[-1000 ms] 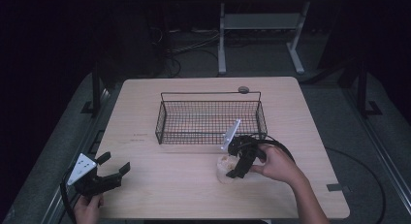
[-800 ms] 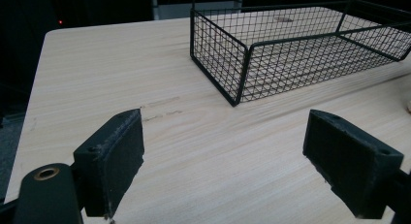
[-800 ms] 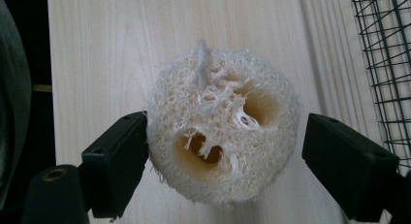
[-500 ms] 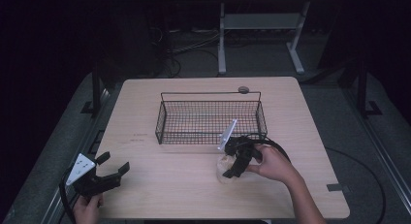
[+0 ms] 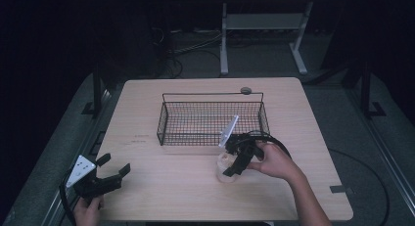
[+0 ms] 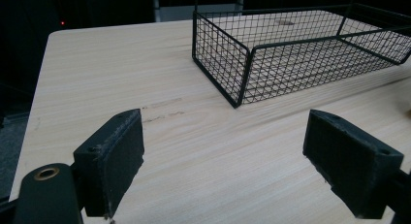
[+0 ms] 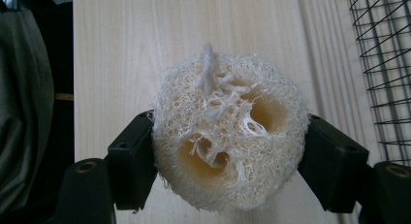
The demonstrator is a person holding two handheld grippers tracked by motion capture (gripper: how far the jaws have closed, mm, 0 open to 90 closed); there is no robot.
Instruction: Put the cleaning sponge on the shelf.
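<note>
One loofah (image 7: 230, 136) gripped by right claw (image 7: 228, 156) | one basket (image 5: 211, 118) | left claw (image 6: 237, 170) wide

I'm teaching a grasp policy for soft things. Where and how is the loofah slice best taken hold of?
Across its round rim, jaws on opposite sides, coming from above. The loofah slice lies flat, its holed face soft; the right gripper grips it this way.
</note>
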